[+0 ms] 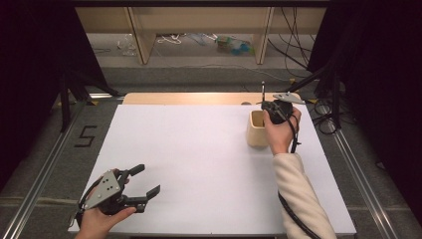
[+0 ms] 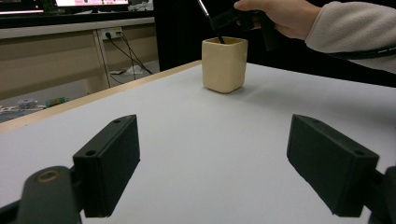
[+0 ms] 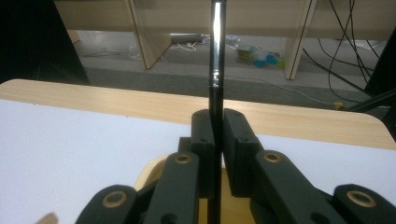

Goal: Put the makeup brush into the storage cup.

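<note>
While the right hand-held gripper (image 3: 215, 135) pinches a thin brush (image 3: 216, 51) over the cup (image 1: 257, 130) at two o'clock, the left hand-held gripper (image 1: 148, 180) rests spread at seven.

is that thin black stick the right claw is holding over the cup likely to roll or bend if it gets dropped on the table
The stick looks round and slim, so it would probably roll on the flat white table. Its straight line and shiny metal band suggest it is stiff, not floppy. The right claw pinches it on a narrow patch, so it may swivel.
</note>
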Action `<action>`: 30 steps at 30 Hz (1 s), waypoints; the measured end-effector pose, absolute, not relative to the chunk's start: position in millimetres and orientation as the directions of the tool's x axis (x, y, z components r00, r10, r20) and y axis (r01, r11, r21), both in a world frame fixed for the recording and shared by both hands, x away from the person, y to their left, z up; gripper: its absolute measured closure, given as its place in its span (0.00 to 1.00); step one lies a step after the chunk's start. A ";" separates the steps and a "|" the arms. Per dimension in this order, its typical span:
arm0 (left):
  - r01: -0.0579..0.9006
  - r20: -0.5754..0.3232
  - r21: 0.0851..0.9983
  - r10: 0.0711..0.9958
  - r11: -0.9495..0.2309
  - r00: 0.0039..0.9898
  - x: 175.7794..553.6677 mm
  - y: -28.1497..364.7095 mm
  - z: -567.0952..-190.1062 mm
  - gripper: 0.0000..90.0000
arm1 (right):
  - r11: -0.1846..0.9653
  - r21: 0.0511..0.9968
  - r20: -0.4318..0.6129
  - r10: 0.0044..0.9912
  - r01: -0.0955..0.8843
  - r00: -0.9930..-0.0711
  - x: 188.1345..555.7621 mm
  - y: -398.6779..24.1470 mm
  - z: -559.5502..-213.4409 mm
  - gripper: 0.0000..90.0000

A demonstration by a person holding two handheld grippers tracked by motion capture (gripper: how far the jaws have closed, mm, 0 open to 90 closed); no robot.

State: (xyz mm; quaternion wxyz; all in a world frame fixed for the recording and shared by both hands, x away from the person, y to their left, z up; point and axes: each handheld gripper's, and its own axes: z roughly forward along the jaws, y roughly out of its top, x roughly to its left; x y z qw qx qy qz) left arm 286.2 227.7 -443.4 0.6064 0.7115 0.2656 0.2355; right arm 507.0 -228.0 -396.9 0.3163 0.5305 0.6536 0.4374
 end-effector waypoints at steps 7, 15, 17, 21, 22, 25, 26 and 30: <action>0.092 0.014 0.988 0.664 -0.124 0.748 286.1 227.9 -443.2 0.19 | 0.049 0.904 0.058 0.970 0.424 -0.237 506.3 -227.4 -397.0 0.93; 0.092 0.013 0.988 0.664 -0.124 0.748 286.1 227.9 -443.3 0.19 | 0.045 0.905 0.066 0.967 0.424 -0.245 505.3 -227.3 -396.4 0.85; 0.093 0.013 0.988 0.664 -0.124 0.748 286.1 227.8 -443.2 0.19 | 0.053 0.920 0.054 0.965 0.389 -0.258 505.4 -228.0 -395.6 0.67; 0.094 0.011 0.988 0.664 -0.122 0.748 286.1 227.9 -443.2 0.19 | 0.084 0.934 0.019 0.959 0.348 -0.283 506.0 -229.4 -392.6 0.35; 0.095 0.010 0.988 0.665 -0.121 0.747 285.9 227.9 -443.2 0.19 | 0.091 0.946 0.004 0.957 0.311 -0.292 506.9 -229.8 -393.3 0.30; 0.094 0.011 0.988 0.664 -0.123 0.748 285.8 228.0 -443.1 0.19 | 0.113 0.945 -0.011 0.949 0.307 -0.316 506.0 -230.5 -392.0 0.21; 0.095 0.010 0.988 0.665 -0.121 0.747 285.8 228.0 -443.1 0.19 | 0.116 0.945 -0.011 0.945 0.304 -0.326 505.7 -230.7 -392.0 0.20; 0.096 0.009 0.988 0.666 -0.120 0.746 285.6 228.0 -442.9 0.19 | 0.131 0.938 -0.017 0.941 0.320 -0.337 501.8 -232.3 -391.0 0.19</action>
